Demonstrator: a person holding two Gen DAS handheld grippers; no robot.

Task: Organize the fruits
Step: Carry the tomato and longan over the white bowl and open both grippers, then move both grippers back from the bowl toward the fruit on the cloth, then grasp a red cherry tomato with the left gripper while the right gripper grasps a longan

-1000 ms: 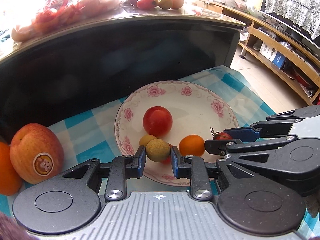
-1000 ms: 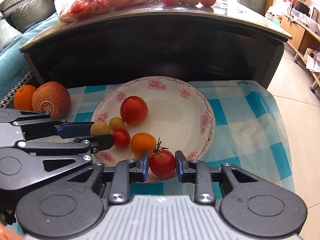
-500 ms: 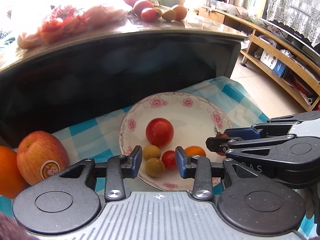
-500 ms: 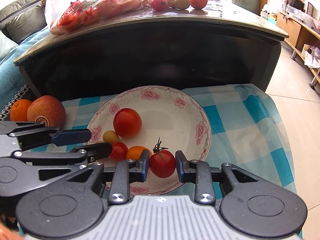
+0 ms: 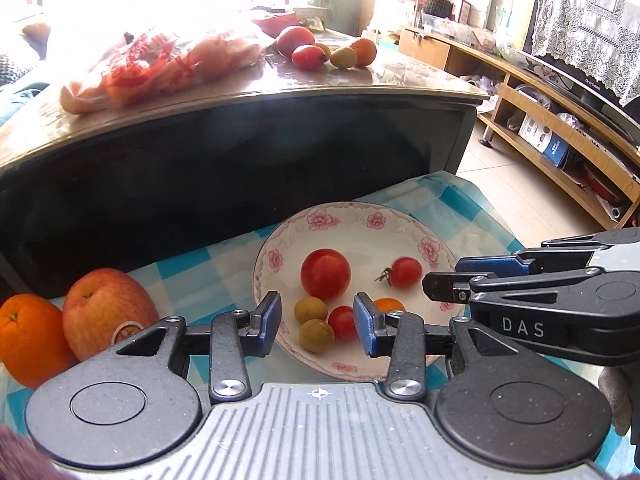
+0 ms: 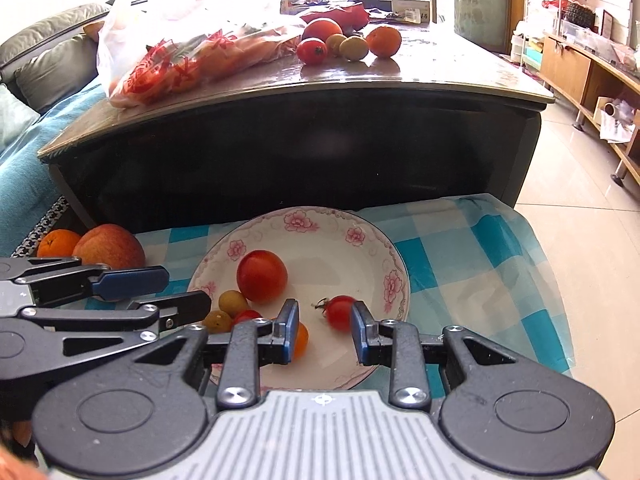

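Fruit is mostly gathered in the white shallow plate with a pink flower rim (image 6: pixel 396 280), which sits on a blue-and-white checked cloth (image 6: pixel 460 272). Seen from the right wrist, a big round red tomato (image 6: pixel 262 276) is at 10 o'clock. A small red cherry tomato with a green stem (image 6: pixel 340 312) is at 4 o'clock. Two yellow-green round fruits (image 5: pixel 311 309), a small red tomato (image 5: pixel 342 322) and a half-hidden small orange fruit (image 6: pixel 300 338) bunch at 7–8 o'clock. A red-yellow apple with a sticker (image 5: pixel 106 312) and a round orange (image 5: pixel 30 338) lie off the plate at 9 o'clock, touching each other. The left gripper (image 5: pixel 317 312) has just been opening, and its jaws are apart and grip nothing, with the bunch showing below the gap. The right gripper (image 6: pixel 325 312) also has its jaws apart, with the stemmed tomato lying free in the plate and neither pad pressing it. Risks: the stemmed tomato looks smeared in the left view, so it may be rolling toward the rim. The two grippers sit very close, so a careless reach could clash them. The apple looks wide and smooth for these jaws — likely to slip. More fruit waits on the dark table at 12 o'clock.
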